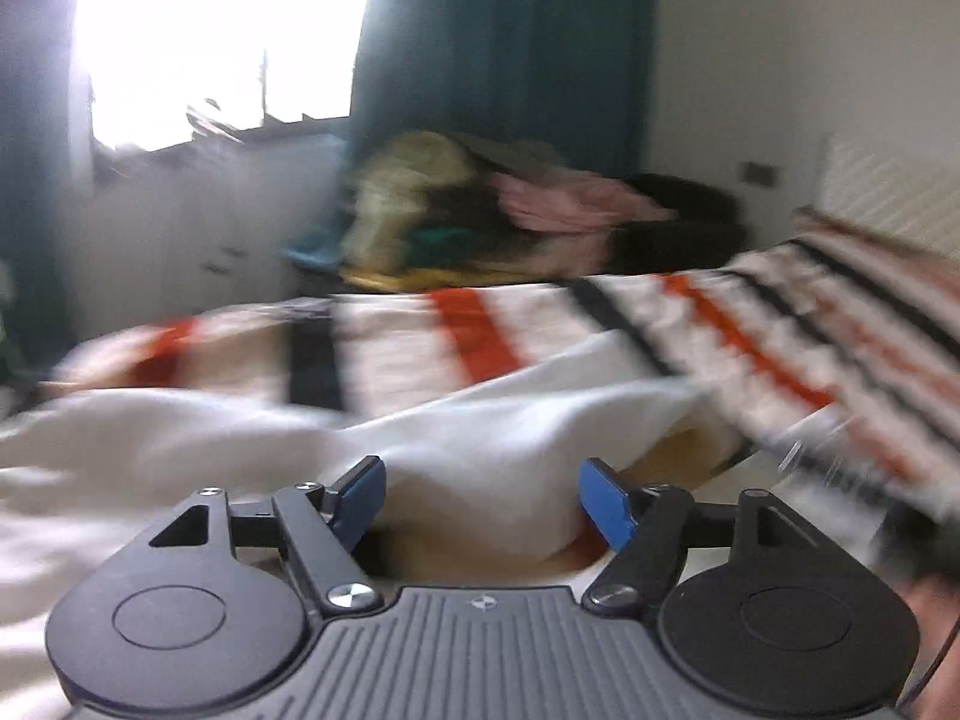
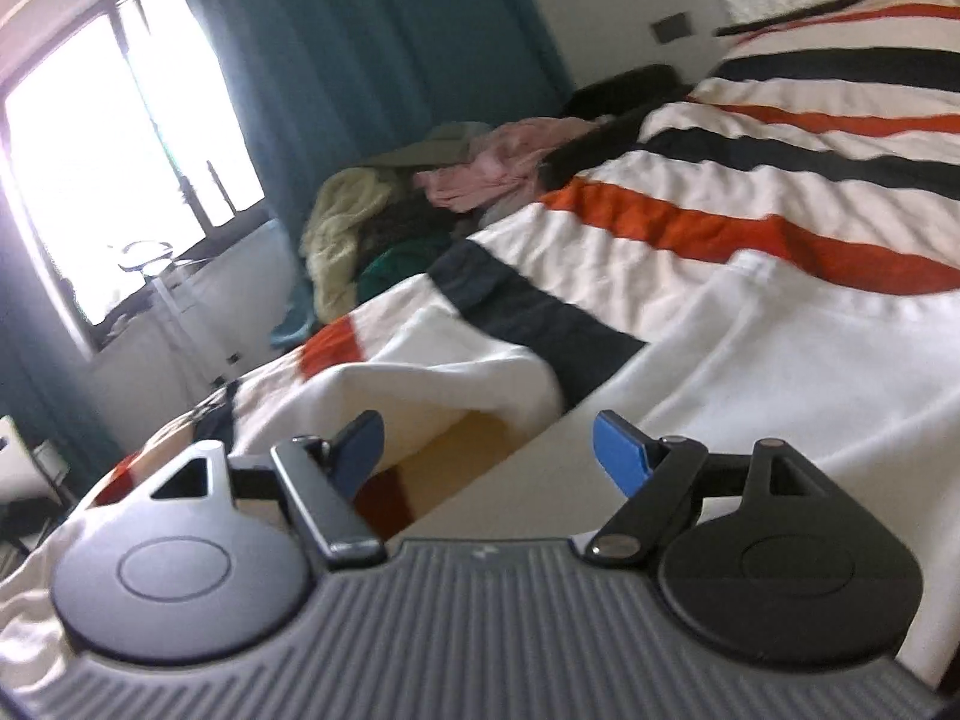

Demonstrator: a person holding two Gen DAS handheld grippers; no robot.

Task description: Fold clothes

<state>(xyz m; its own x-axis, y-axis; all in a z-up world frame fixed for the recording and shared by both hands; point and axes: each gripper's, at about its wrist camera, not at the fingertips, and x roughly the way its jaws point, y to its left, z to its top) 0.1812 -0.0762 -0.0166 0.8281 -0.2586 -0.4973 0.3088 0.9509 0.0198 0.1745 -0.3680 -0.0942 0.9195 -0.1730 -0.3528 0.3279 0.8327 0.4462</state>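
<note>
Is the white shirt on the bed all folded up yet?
Not yet. The white garment lies rumpled on the striped blanket, one flap raised. Both grippers are open, holding nothing.

A bright window [image 2: 108,162], heavily overexposed by daylight, is set in the far wall and is flanked by a teal curtain [image 2: 366,48] hung to its right. White low cabinets [image 1: 198,228] are seen below the sill, and a plain white wall [image 1: 798,60] carrying a dark switch plate [image 2: 672,29] is observed beside a white textured headboard [image 1: 888,192]. The bed is covered by a cream blanket with orange and black stripes [image 2: 750,180]; the left wrist view is blurred throughout.
</note>
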